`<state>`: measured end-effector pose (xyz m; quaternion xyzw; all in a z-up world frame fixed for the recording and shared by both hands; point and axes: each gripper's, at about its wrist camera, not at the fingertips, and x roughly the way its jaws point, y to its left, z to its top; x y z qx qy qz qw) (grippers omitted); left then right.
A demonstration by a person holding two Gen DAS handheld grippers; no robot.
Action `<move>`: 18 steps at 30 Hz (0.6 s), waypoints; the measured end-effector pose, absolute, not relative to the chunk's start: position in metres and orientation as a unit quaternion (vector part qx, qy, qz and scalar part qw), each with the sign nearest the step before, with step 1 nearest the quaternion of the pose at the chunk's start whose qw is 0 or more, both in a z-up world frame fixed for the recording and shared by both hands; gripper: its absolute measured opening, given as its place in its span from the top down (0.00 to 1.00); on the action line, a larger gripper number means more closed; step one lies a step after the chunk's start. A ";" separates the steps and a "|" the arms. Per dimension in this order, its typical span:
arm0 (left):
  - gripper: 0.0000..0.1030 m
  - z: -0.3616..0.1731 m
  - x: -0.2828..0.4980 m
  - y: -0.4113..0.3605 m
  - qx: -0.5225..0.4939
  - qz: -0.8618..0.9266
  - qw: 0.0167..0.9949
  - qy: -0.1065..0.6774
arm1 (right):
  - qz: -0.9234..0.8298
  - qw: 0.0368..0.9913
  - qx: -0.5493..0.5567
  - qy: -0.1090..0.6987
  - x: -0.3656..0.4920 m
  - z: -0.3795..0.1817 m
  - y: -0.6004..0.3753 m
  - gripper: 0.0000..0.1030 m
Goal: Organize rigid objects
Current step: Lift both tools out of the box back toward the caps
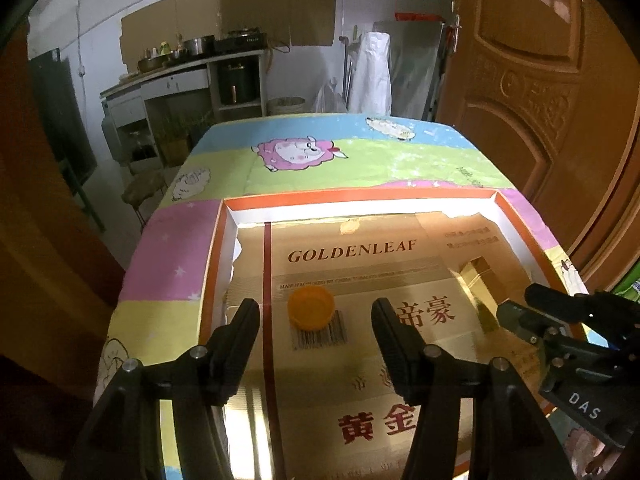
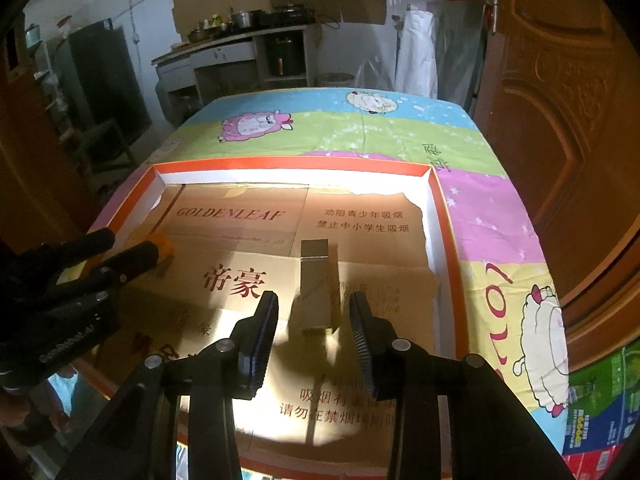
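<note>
A kitchen corner with pots on a counter lies at the back of the room, and a carved wooden door stands to the right; in front of them a table is covered with a cartoon-sheep cloth (image 1: 320,168). On the cloth sits a shallow tray (image 1: 360,196) with an orange rim and white inner walls, its floor lined with flattened gold cardboard printed GOLDENLEAF. Everything that matters sits inside this tray, which seems to serve as the collecting place for the loose items.

An orange bottle cap (image 1: 311,305) lies on the tray floor towards the tray's left wall, open side up, beside a printed barcode. A gold rectangular block (image 2: 316,288) stands on the tray floor nearer the right wall, well apart from the cap, probably so that each piece has its own spot.

The left gripper (image 1: 316,314) hangs just above the cap with its jaws spread very wide. The cap lies between the fingertips in that view, but neither pad touches it, so it holds nothing. The right gripper (image 2: 314,312) points down at the block with its jaws parted moderately. The block's lower end sits between them with a gap on each side, so it is not gripped. Both pieces look set down and free.
</note>
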<state>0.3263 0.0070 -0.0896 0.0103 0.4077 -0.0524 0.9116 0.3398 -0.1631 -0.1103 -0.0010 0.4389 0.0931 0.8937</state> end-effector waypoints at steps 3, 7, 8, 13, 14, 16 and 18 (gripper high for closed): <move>0.44 -0.083 0.321 0.007 0.007 -0.054 0.915 0.400 | 0.093 0.895 -0.001 0.437 0.336 -0.108 -0.163 0.63; 0.44 -0.074 0.311 0.006 0.002 -0.058 0.920 0.388 | 0.095 0.897 -0.001 0.431 0.330 -0.104 -0.163 0.63; 0.44 -0.072 0.309 0.006 0.001 -0.059 0.921 0.385 | 0.096 0.898 -0.002 0.429 0.328 -0.103 -0.162 0.63; 0.44 -0.064 0.297 0.004 -0.002 -0.063 0.926 0.373 | 0.100 0.901 -0.007 0.421 0.316 -0.098 -0.159 0.63; 0.44 -0.063 0.295 0.004 -0.002 -0.063 0.926 0.371 | 0.101 0.902 -0.008 0.419 0.314 -0.097 -0.159 0.63; 0.44 -0.059 0.290 0.004 -0.004 -0.065 0.928 0.366 | 0.102 0.904 -0.008 0.416 0.309 -0.094 -0.159 0.63; 0.44 -0.056 0.286 0.004 -0.006 -0.068 0.930 0.362 | 0.105 0.905 -0.005 0.413 0.305 -0.092 -0.159 0.63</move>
